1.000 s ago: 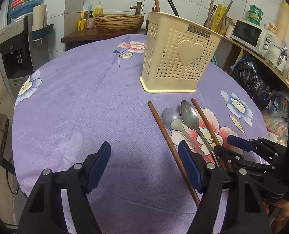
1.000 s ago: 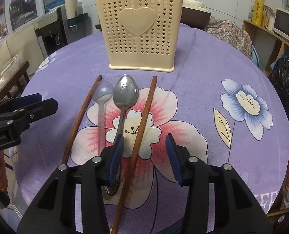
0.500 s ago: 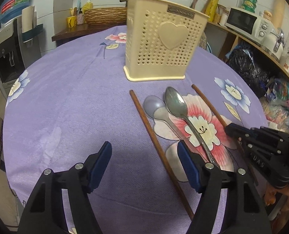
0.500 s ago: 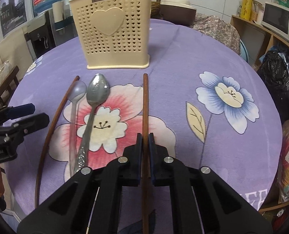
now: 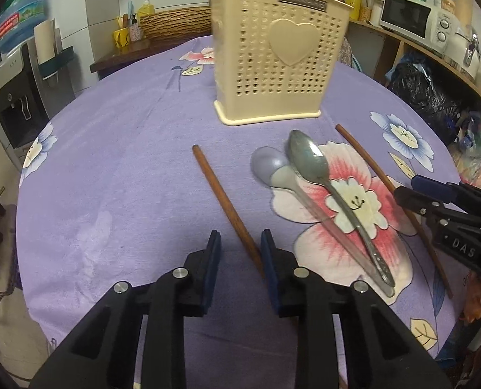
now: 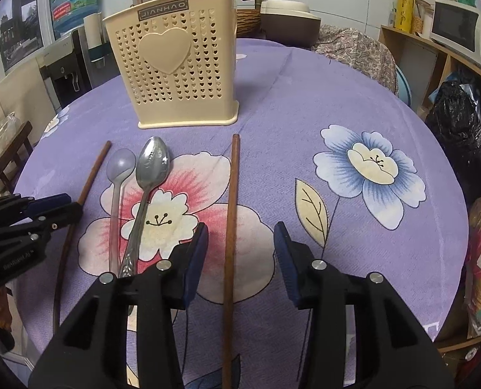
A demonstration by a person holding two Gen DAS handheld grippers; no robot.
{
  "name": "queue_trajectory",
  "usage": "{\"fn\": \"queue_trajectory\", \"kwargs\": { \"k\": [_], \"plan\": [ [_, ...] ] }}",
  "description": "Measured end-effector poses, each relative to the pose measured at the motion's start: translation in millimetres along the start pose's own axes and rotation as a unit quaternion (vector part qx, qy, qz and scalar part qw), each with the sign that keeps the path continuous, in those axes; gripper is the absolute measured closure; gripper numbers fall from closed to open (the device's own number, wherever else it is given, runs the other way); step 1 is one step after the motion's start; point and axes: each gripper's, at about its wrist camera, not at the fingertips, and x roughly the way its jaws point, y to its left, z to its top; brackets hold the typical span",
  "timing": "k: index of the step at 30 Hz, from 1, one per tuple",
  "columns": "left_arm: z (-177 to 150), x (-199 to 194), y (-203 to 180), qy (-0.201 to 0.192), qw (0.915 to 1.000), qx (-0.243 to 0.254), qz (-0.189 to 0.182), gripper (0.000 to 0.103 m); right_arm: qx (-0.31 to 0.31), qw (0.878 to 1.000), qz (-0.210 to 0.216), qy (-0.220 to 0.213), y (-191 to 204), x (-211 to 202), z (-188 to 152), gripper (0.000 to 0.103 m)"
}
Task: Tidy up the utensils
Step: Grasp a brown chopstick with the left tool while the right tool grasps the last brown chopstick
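Readable text, taken outward from the cream utensil holder:

- Holder itself: a dark nameplate near the top rim, above the raised heart, reads "JIANHAO". In the left wrist view the same plate is too blurred to read.
- Right of the holder, low: the right gripper carries "DAS" in pale letters on its black body.
- Left of the holder, low: the left gripper has a line of small lettering on its body, too small to make out.
- Behind the holder to the left: a blue water bottle with two large Chinese characters on its green label, which look like "虎丘".
- Far right of the holder: a yellow packet with vertical script, unreadable.
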Motion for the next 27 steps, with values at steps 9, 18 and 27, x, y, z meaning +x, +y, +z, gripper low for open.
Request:
{"fn": "queue_trajectory", "kwargs": {
  "k": [9,18,27],
  "plan": [
    [12.8,4.3,22.1,-0.008,0.9978,-0.063,-0.017,0.042,0.0,0.999,0.032,0.012,-1.1,12.7,22.5,0.06],
    [45.5,34.6,31.6,0.004,0.9978,-0.062,0.025,0.053,-0.007,0.999,0.034,0.042,-0.2,46.9,52.5,0.061],
    [57.9,43.5,16.0,0.005,0.9985,-0.041,0.037,0.077,-0.032,0.998,0.008,0.045,12.8,72.1,78.2,0.085]
  ]
}}
